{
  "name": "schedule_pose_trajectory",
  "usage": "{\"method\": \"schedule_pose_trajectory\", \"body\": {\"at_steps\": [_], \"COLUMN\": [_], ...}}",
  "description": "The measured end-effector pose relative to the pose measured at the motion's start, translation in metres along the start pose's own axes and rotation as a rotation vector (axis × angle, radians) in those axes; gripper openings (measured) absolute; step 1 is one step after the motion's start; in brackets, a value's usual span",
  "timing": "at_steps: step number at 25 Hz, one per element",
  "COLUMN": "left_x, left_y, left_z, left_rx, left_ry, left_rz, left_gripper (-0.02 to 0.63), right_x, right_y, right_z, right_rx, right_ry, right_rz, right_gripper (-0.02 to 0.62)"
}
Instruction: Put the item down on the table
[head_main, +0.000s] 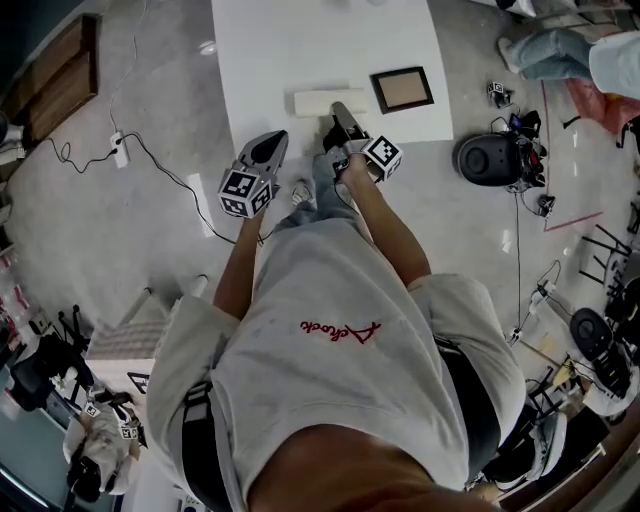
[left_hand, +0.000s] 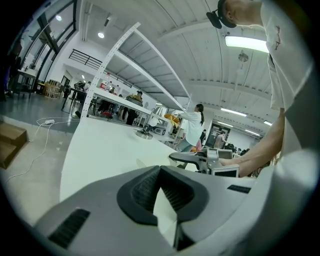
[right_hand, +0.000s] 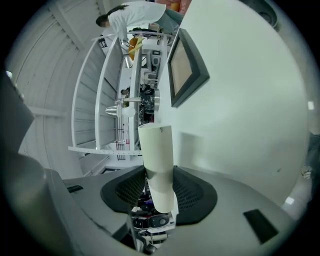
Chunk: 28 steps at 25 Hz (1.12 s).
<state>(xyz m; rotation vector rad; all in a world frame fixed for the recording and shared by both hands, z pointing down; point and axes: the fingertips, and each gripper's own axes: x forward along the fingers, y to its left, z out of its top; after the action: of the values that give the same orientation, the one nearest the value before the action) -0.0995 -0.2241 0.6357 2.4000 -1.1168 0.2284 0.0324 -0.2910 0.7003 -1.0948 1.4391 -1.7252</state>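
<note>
My right gripper (head_main: 340, 112) has its jaws closed on a cream-white roll (head_main: 315, 102). In the right gripper view the two dark ribbed pads press on either side of the roll (right_hand: 156, 155), which sticks out well past them. The jaws stand fairly wide because the roll fills the gap between them.

From the head view, the roll lies lengthwise along the near edge of the white worktop (head_main: 300, 50), roughly at the middle of that edge. It runs from the jaws towards the near left corner. I cannot tell whether it rests on the surface or hangs just above it. In the right gripper view the gripper is rolled onto its side, so the worktop (right_hand: 250, 100) fills the right of that view.

A dark-framed picture frame (head_main: 403, 89) lies flat near the worktop's near right corner, just beside the right gripper and apart from the roll.

My left gripper (head_main: 270, 145) hovers off the worktop, over the floor just outside the near edge, towards the near left corner. In the left gripper view its jaws are a little apart in a narrow wedge, with only the white worktop (left_hand: 105, 150) showing through. They hold nothing.

A round black device (head_main: 490, 158) sits on the floor off the worktop's right edge.
</note>
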Motion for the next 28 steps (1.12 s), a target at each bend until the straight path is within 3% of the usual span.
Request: {"method": "schedule_pose_trajectory", "body": {"at_steps": [6, 12, 21, 28], "left_x": [-0.003, -0.006, -0.009, -0.005], "left_y": [-0.003, 0.002, 0.011, 0.009], "left_z": [-0.001, 0.000, 0.003, 0.004], "left_rx": [-0.012, -0.020, -0.026, -0.030], "left_ry": [-0.007, -0.014, -0.017, -0.024], "left_rz": [0.015, 0.030, 0.043, 0.030], "left_gripper": [0.020, 0.020, 0.020, 0.020], "right_x": [0.033, 0.056, 0.061, 0.067], "right_y": [0.016, -0.001, -0.017, -0.020], "right_z": [0.003, 0.015, 0.017, 0.018], "right_rx": [-0.007, 0.003, 0.079, 0.134], "right_ry": [0.020, -0.011, -0.035, -0.027], "right_rz": [0.002, -0.051, -0.126, -0.133], "right_gripper": [0.175, 0.175, 0.167, 0.155]}}
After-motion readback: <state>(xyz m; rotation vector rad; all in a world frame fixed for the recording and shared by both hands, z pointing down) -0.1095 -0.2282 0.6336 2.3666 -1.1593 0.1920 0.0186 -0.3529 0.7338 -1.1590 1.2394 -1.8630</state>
